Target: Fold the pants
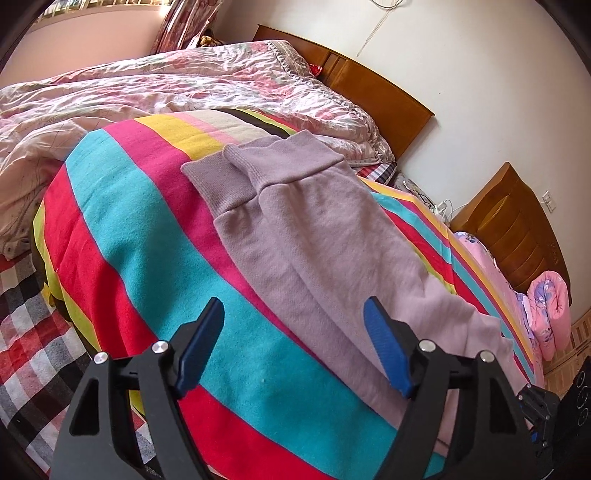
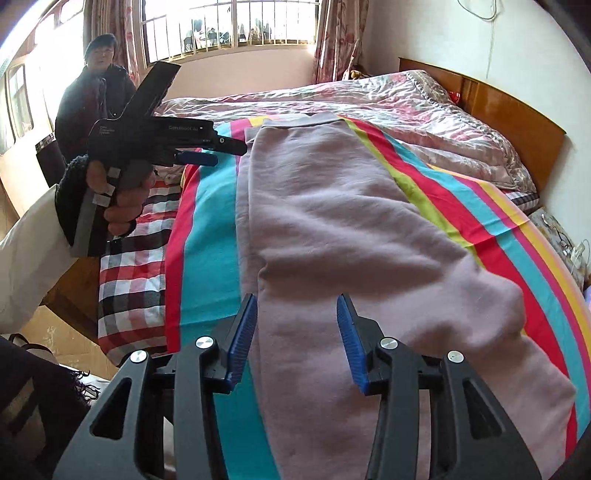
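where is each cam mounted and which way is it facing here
Left wrist: sits on the left gripper, facing down over the lilac pants toward the wooden headboard; only its own open fingers show.
Right wrist: sits on the right gripper, facing along the pants toward the window; shows the left gripper and the hand holding it.
Shared: pants, striped blanket, headboard.

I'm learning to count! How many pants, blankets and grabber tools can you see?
Purple pants: 1
Striped blanket: 1
Pink quilt: 1
Grabber tools: 2, the left gripper and the right gripper
Total: 5
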